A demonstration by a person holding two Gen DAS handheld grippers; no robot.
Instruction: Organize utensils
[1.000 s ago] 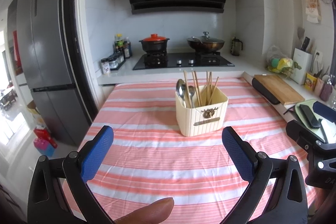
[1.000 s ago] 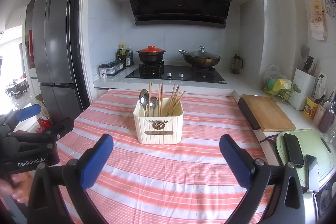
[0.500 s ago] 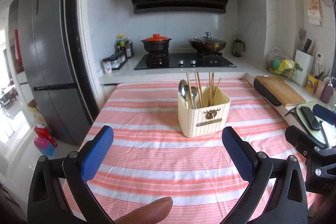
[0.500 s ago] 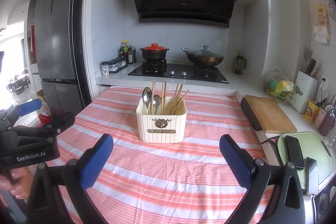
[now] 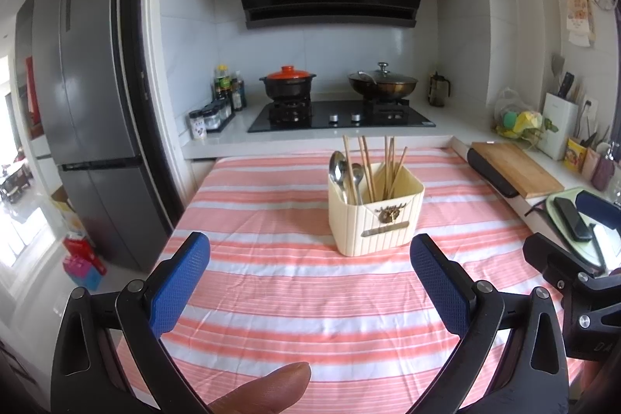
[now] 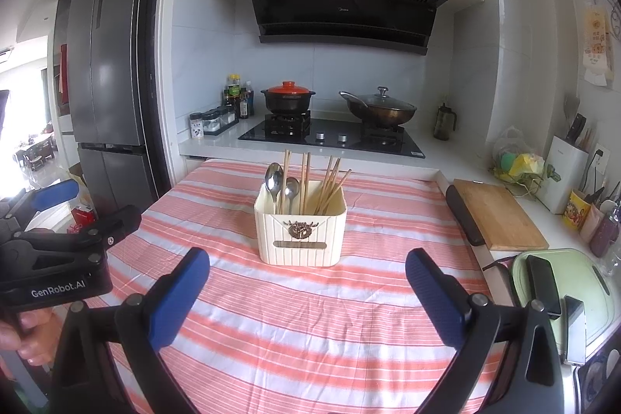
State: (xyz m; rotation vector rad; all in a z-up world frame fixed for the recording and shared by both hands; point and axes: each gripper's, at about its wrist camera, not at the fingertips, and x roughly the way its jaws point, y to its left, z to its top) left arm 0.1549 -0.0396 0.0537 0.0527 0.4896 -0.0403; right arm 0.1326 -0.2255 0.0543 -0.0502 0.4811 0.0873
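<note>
A cream ribbed utensil holder (image 5: 375,216) (image 6: 300,229) stands on the striped tablecloth (image 5: 295,282) (image 6: 310,313). Two metal spoons (image 5: 343,171) (image 6: 280,185) and several wooden chopsticks (image 5: 384,163) (image 6: 322,181) stand upright in it. My left gripper (image 5: 310,278) is open and empty, held above the cloth in front of the holder. My right gripper (image 6: 306,282) is open and empty too, in front of the holder. Each gripper shows at the edge of the other's view, the right one (image 5: 574,282) and the left one (image 6: 58,251).
A stove (image 6: 330,136) with a red-lidded pot (image 6: 288,97) and a wok (image 6: 380,109) stands behind the table. A wooden cutting board (image 6: 496,214) and a green tray (image 6: 562,290) with phones lie to the right. A grey fridge (image 5: 77,111) stands left.
Both grippers have risen and pulled back slightly, so the holder sits a little lower in both views. Both stay open and empty. Nothing on the table has moved.
</note>
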